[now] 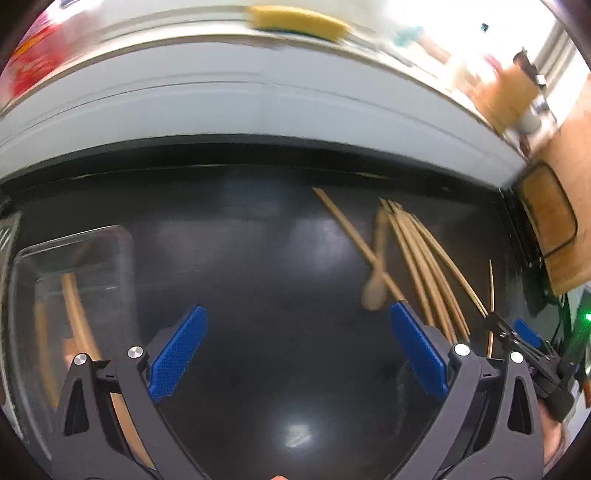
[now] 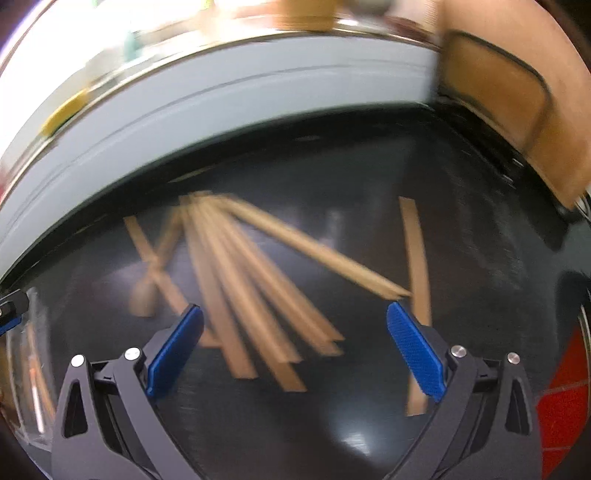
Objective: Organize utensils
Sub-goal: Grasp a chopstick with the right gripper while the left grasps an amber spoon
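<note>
Your left gripper (image 1: 297,332) hangs released, its blue ribbed pads spread wide over nothing but a glossy black bench (image 1: 277,387) that throws back soft glare. Your right gripper (image 2: 295,336) is likewise spread and empty, poised above a fan of pale wooden chopsticks (image 2: 255,295): long, slim, square-cut sticks lying loose on the dark surface, some crossing. Left of that fan a small wooden spoon (image 2: 146,295) lies across one stick, its rounded bowl toward you. One more flat wooden stick (image 2: 417,258) lies apart on the right, close to your right gripper's outer pad.

From the left wrist view, a clear plastic container (image 1: 74,295) with rounded corners sits at the bench's left side, holding what look like a few wooden pieces, though blur makes them hard to tell. Beyond the bench runs a pale grey ledge (image 1: 258,103), a yellow sponge (image 1: 299,22) resting past it. A tan wooden board (image 2: 509,110) with a dark inset line borders the right corner.
</note>
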